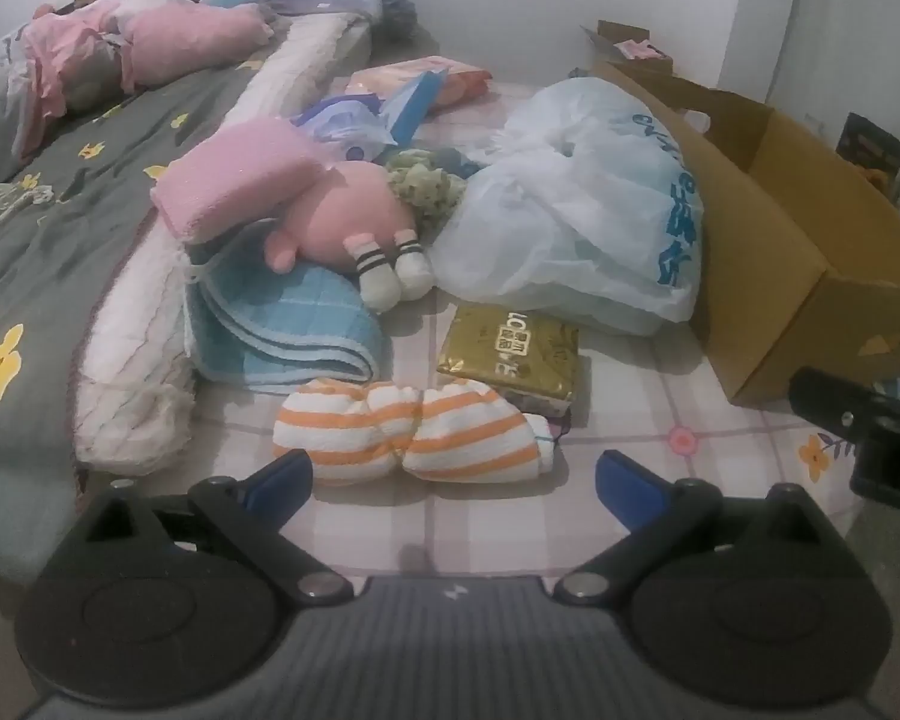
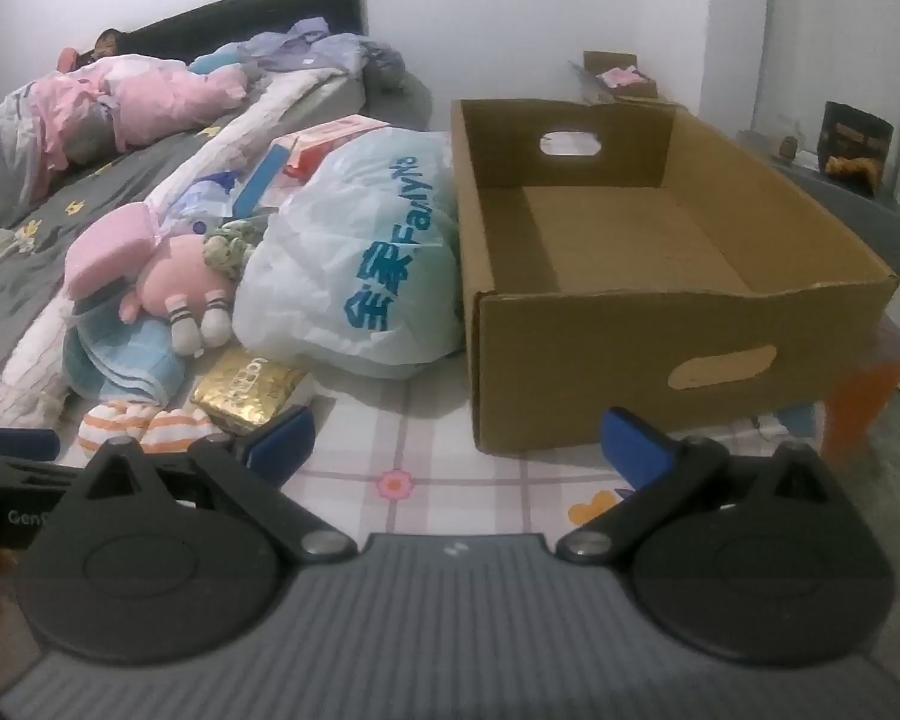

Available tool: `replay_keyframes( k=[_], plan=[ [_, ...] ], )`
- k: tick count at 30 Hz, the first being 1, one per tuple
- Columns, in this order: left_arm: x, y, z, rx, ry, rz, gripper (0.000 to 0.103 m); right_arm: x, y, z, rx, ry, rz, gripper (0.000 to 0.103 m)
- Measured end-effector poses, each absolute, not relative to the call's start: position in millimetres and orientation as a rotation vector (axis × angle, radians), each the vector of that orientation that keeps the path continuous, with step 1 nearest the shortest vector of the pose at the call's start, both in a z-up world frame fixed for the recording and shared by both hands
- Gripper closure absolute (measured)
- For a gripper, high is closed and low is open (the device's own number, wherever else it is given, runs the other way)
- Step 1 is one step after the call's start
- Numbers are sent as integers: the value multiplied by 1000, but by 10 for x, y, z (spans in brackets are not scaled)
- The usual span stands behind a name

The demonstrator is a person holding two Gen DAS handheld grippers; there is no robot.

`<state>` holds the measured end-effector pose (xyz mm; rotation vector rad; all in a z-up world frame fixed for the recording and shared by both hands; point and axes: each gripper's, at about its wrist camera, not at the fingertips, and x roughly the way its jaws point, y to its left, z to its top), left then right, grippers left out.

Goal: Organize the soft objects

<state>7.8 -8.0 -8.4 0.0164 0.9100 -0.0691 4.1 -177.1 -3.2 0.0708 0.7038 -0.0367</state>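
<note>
An orange-and-white striped towel roll (image 1: 411, 431) lies on the checked sheet just ahead of my left gripper (image 1: 453, 480), which is open with nothing between its fingers. Behind the roll sit a gold tissue pack (image 1: 510, 354), a folded blue blanket (image 1: 288, 324), a pink plush toy (image 1: 342, 219) with striped socks, and a folded pink towel (image 1: 234, 180). My right gripper (image 2: 456, 441) is open and empty, low over the sheet in front of an empty cardboard box (image 2: 660, 324). The striped roll (image 2: 144, 426) and gold pack (image 2: 246, 387) show at its left.
A bulging white plastic bag (image 2: 354, 264) with blue print rests against the box's left wall. A grey quilt (image 1: 48, 228) with yellow shapes covers the bed's left side, with pink pillows (image 1: 168, 42) at the headboard. A small open carton (image 2: 621, 78) stands by the far wall.
</note>
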Motion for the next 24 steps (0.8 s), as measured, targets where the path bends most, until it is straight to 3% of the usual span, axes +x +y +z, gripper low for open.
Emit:
replay_keyframes(
  k=[24],
  plan=[
    [124, -73, -52, 48, 898, -65, 2, 90, -1741, -47, 67, 724, -36, 1]
  ],
)
